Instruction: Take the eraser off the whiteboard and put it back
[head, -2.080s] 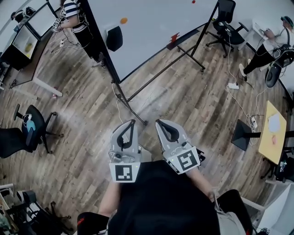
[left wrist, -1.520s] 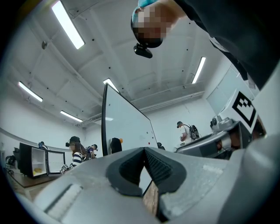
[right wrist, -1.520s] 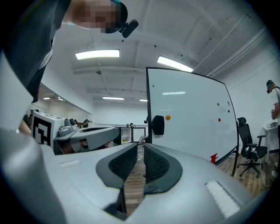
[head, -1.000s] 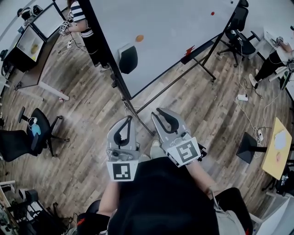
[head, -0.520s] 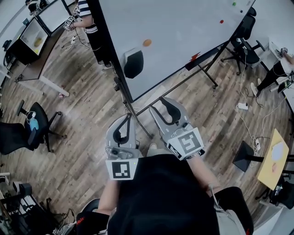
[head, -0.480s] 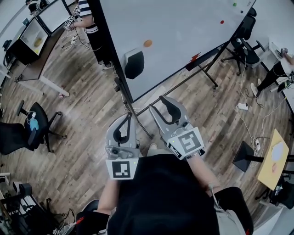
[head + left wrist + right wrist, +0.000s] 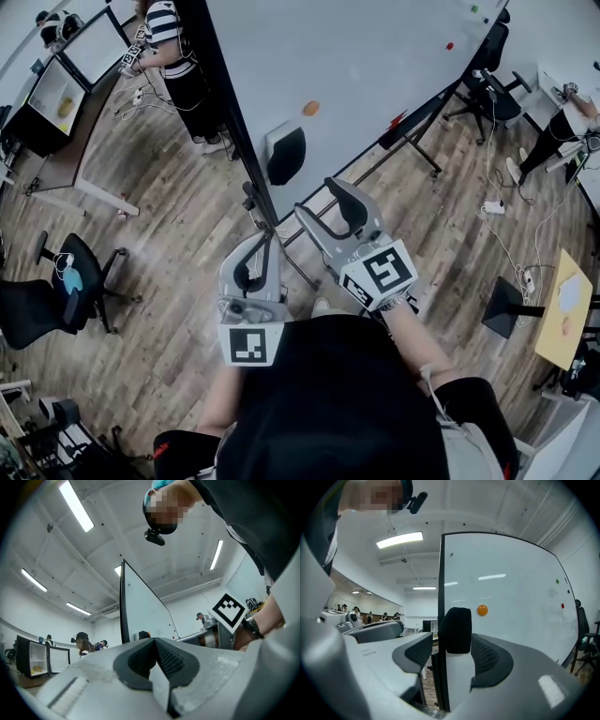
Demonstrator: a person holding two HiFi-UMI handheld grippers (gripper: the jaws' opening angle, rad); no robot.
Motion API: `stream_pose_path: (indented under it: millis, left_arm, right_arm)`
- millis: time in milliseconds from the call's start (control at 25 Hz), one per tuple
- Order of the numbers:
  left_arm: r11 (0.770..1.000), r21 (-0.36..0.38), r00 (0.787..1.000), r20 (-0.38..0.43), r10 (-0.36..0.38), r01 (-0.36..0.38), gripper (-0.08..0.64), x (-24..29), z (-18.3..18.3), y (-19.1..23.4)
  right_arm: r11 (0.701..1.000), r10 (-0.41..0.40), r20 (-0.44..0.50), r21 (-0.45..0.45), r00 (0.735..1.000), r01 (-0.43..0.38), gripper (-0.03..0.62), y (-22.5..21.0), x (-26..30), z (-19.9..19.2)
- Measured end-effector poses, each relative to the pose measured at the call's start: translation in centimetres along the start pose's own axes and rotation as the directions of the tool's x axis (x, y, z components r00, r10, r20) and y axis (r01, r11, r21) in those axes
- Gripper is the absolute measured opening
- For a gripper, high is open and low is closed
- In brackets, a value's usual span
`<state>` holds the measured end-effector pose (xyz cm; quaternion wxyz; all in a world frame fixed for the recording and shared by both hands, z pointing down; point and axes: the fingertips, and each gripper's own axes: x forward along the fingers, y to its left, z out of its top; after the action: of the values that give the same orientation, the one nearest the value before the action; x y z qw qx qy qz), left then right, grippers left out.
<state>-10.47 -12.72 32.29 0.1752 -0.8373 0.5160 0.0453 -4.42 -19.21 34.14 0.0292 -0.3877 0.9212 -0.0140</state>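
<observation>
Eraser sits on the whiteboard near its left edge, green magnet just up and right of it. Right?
One error: the magnet just up and right of the eraser is orange, not green, as the right gripper view shows. The rest holds: the eraser sits on the whiteboard near its left edge.

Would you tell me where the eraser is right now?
The eraser is on the whiteboard, close to its left edge, above centre in the head view; the orange magnet sits just to its right.
</observation>
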Motion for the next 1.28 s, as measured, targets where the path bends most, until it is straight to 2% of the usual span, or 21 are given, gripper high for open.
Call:
stream_pose_path:
  millis: [120, 360, 880, 1280]
  left_arm:
    - [1.0, -0.017, 1.0, 0.006, -0.018, 0.018, 0.002, 0.8, -0.4, 0.6]
    - [0.998, -0.029, 0.999, 0.008, -0.048, 0.049, 0.002, 2.3, -1.3, 1.5]
    - [0.998, -0.036, 0.999, 0.001, -0.051, 0.051, 0.002, 3.8, -2.8, 4.0]
    - [0.997, -0.049, 0.998, -0.008, -0.055, 0.054, 0.002, 3.4, -3.8, 5.0]
  right_arm:
    - [1.0, -0.015, 0.002, 0.017, 1.0, 0.015, 0.255, -0.9, 1.2, 0.3]
    - [0.994, -0.012, 0.024, 0.106, 1.0, 0.009, 0.289, -2.5, 3.0, 0.8]
    - [0.997, 0.013, 0.027, 0.082, 1.0, -0.015, 0.301, -2.4, 6.4, 1.3]
    - [0.998, 0.004, 0.014, 0.068, 1.0, -0.005, 0.254, -2.0, 7.9, 0.7]
